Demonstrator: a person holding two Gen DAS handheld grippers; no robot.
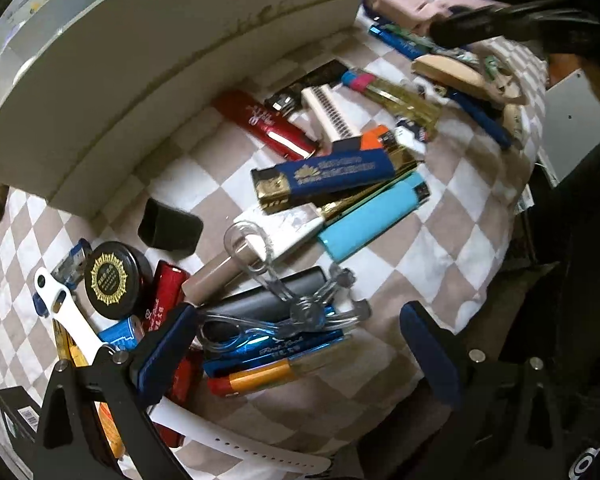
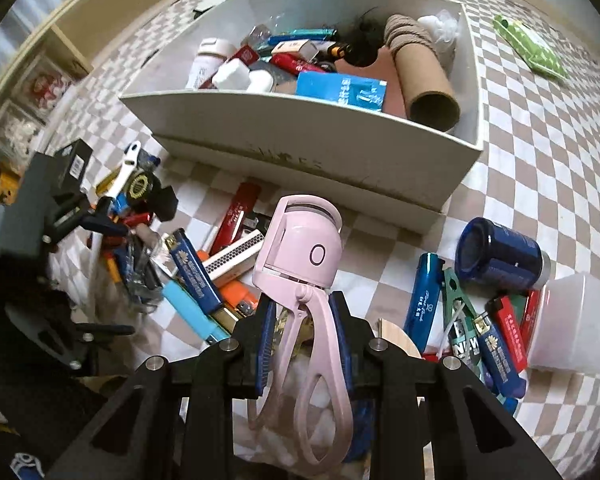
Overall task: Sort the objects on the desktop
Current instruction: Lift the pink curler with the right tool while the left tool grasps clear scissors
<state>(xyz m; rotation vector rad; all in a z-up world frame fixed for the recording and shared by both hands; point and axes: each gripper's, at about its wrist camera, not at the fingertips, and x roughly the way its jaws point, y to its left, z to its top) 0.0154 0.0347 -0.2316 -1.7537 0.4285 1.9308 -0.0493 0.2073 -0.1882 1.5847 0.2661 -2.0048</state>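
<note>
My right gripper (image 2: 303,332) is shut on a pink eyelash curler (image 2: 300,256), held above the checked cloth in front of the white box (image 2: 300,148). In the left wrist view the same curler (image 1: 400,4) shows at the top right under the right gripper (image 1: 500,20). My left gripper (image 1: 300,344) is open, low over a heap of small items. A clear plastic curler (image 1: 284,304) lies between its fingers on a grey case (image 1: 260,300) and a blue lighter (image 1: 276,352). From the right wrist view the left gripper (image 2: 108,276) is at the far left.
Lighters litter the cloth: a red one (image 1: 264,124), a dark blue one (image 1: 324,176), a light blue one (image 1: 372,220). A black round tin (image 1: 112,280) and a white strap (image 1: 72,320) lie left. The box holds a cardboard tube (image 2: 424,76). A blue jar (image 2: 500,256) and white tub (image 2: 572,320) sit right.
</note>
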